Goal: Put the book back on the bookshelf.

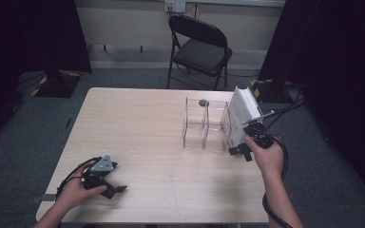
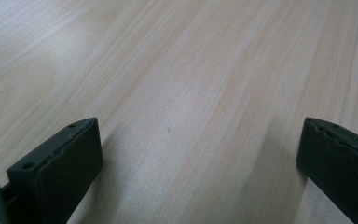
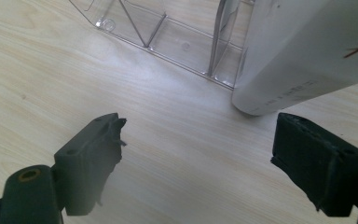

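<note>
Left gripper [image 1: 116, 189], black with a grey three-cornered plate on top, rests in the person's left hand [image 1: 78, 190] near the near-left corner of the pale wood-grain table [image 1: 138, 123]. Its jaws stand wide apart, with bare tabletop between them in the left gripper view [image 2: 200, 140].

Right gripper [image 1: 241, 151], black, in the person's right hand [image 1: 268, 154] close to the right edge, about midway back. Jaws stand wide, nothing between them [image 3: 196, 163]; they point at the table just short of the box.

White rectangular cardboard box [image 1: 244, 114] stands tilted near the right edge, its lower end on the table, leaning at the right end of the clear acrylic divider rack [image 1: 204, 126]. In the right gripper view the box's lower corner [image 3: 303, 60] sits just ahead of the right jaw, apart from it, beside the rack's clear base [image 3: 168, 37].

A small dark round object [image 1: 203, 102] sits at the top of one rack panel; too small to identify.

Beyond the far edge, a black folding chair [image 1: 199, 47] on grey carpet.
</note>
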